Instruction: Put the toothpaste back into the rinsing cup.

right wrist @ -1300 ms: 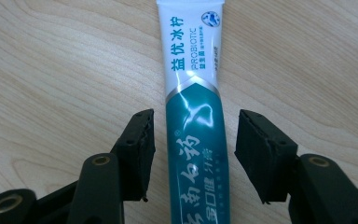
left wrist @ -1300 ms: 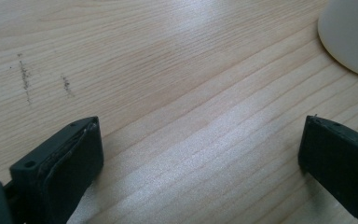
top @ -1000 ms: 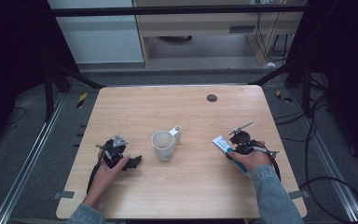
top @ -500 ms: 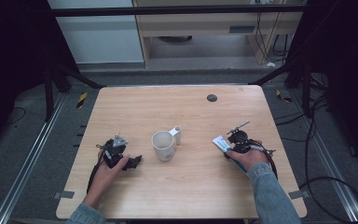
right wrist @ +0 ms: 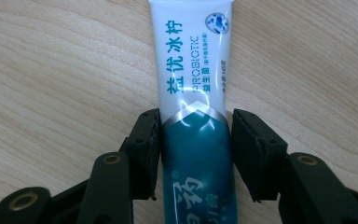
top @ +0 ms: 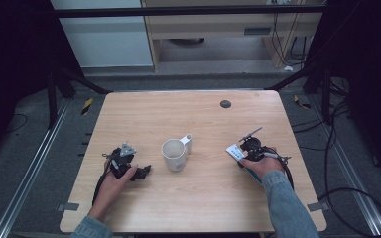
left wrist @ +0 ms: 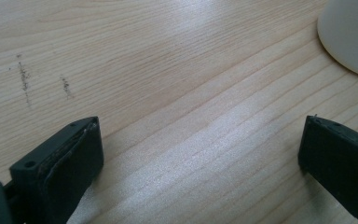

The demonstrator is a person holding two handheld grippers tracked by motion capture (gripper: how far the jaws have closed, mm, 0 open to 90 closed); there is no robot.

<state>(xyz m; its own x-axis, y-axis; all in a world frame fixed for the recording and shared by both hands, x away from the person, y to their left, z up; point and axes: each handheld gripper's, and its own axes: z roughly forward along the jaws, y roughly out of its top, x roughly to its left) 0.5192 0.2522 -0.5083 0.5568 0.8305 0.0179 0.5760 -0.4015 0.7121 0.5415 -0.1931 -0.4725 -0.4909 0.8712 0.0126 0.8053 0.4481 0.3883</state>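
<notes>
Right hand-held gripper point(right wrist: 196, 154) straddled the toothpaste tube point(right wrist: 193, 93), which lay flat on the desk point(top: 203, 114) at its right side, to the right of the white mug point(top: 173, 154). Tube's long axis ran straight along the gripper's line, white crimped end pointing away, teal half back under the jaws. Jaws had just been closing with the tube between them; the left pad looked to touch the tube's edge, the right pad looked just shy of it, so not yet a firm grip by my read. Next move turned on that alignment: squeeze across the tube's width, no wrist roll needed. Right hand point(top: 259, 163) was the nearer one by far; left hand-held gripper point(top: 129, 166) sat well apart at the desk's left, jaws spread wide over bare wood, holding nothing. The right gripper view gave the pad-to-tube gap and the label print; the high view gave the layout instead: tube angled toward the mug, mug handle pointing to the far right. The left gripper view caught a curved white edge of the mug point(left wrist: 349, 37) at its upper right.
</notes>
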